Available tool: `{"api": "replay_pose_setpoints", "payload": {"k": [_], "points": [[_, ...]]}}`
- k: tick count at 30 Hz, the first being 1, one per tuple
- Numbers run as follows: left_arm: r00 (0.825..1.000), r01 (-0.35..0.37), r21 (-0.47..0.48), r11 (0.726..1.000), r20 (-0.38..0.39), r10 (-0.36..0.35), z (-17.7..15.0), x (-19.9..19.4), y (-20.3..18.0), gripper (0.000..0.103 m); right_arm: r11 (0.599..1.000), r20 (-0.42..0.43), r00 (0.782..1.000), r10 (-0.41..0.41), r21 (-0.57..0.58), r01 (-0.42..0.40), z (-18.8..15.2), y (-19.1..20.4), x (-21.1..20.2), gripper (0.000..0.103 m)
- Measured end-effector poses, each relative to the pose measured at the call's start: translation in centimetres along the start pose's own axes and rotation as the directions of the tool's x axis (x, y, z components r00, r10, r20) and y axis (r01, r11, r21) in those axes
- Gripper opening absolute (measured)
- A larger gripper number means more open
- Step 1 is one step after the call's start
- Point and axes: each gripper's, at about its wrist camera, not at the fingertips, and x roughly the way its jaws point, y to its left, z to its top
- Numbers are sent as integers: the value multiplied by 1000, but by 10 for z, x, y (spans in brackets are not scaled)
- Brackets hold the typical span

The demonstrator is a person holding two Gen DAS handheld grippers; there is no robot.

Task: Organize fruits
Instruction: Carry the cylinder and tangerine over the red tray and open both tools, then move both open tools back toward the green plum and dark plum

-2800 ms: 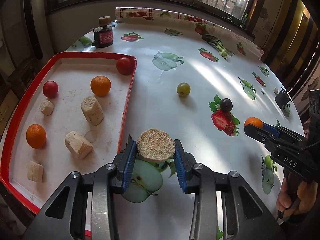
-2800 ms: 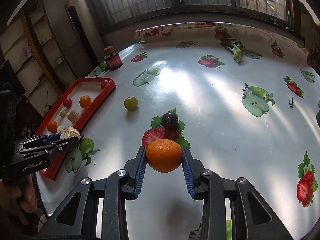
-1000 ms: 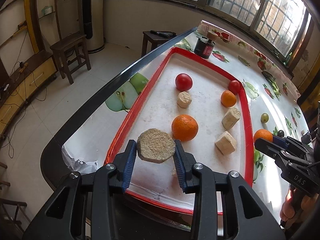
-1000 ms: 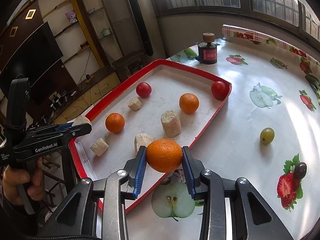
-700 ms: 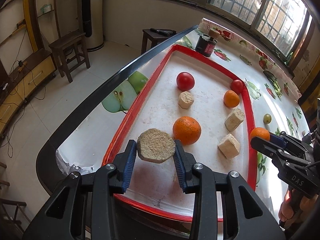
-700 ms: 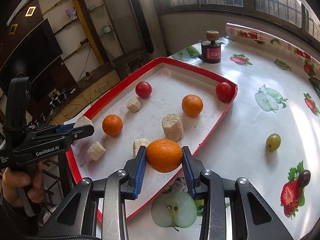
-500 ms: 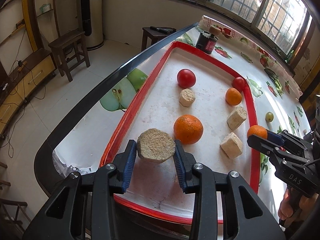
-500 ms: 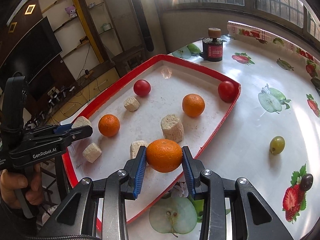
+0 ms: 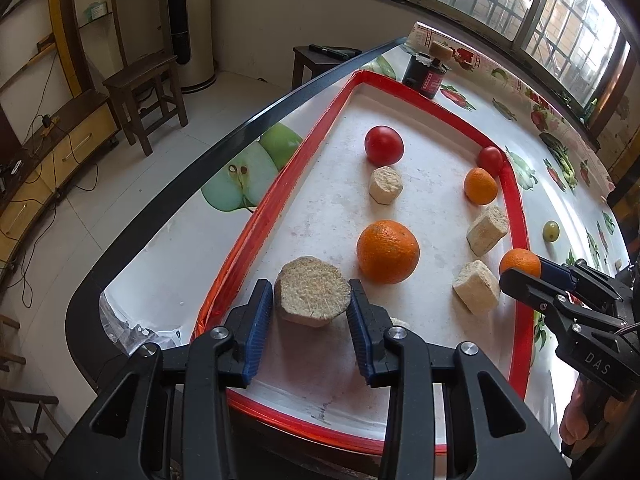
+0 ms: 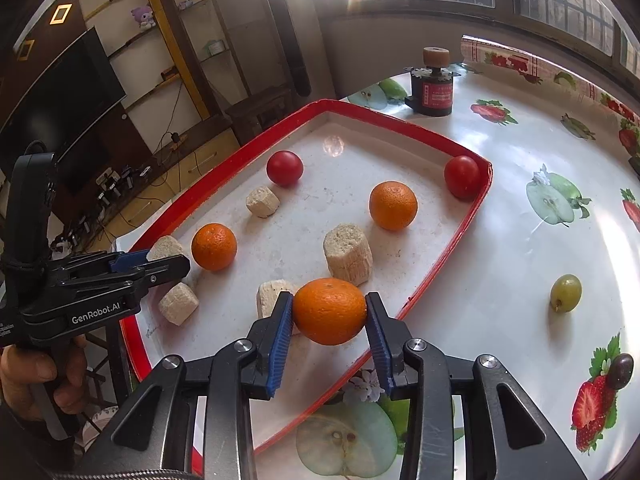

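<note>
- Fruits sit mostly in the shallow red-rimmed white tray [image 10: 460, 240] at the left side of the fruit-printed table [image 10: 520, 248]: two red tomatoes, two round oranges and several pale, crumbly fibrous chunks lie scattered on it.
- At far left, the left gripper [image 9: 310, 312] pinches a pale, flat-topped fibrous chunk [image 9: 312, 294] between its blue pads, above the tray's near left corner, close to the rim.
- Just right of that, a large orange [image 9: 387, 251] rests on the tray floor; a chunk dropped carelessly could knock it and set it rolling.
- Toward the middle, the right gripper [image 10: 330, 314] has a bright round orange [image 10: 330, 311] between its blue pads, over the tray's near right edge; its jaws are opening, though the pads look to be touching the peel.
- Risk: the orange hangs near the rim, so I judge that a release from here could land it on the rim and send it off onto the table, or bump it into the tan chunk [image 10: 270, 298] just behind.
- Further right, a green grape [image 10: 565, 292] and a dark round fruit [image 10: 620, 370] lie loose on the table, not yet collected.
</note>
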Motion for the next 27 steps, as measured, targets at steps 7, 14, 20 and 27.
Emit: {"api": "replay_pose_setpoints", "payload": {"k": [7, 14, 20, 27], "points": [[1000, -8, -11, 1000, 26, 8, -1, -13, -2, 50, 1000, 22, 1000, 17, -6, -17, -2, 3, -12, 51], [999, 6, 5, 1000, 47, -6, -3, -26, -14, 50, 1000, 49, 999, 21, 17, -22, -12, -5, -33, 52], [998, 26, 24, 999, 51, -27, -4, -32, -27, 50, 999, 65, 998, 1, 51, -4, -26, -23, -51, 52], [997, 64, 72, 995, 46, -67, -8, -35, -54, 50, 992, 71, 997, -44, 124, 35, -50, -56, -70, 52]]}}
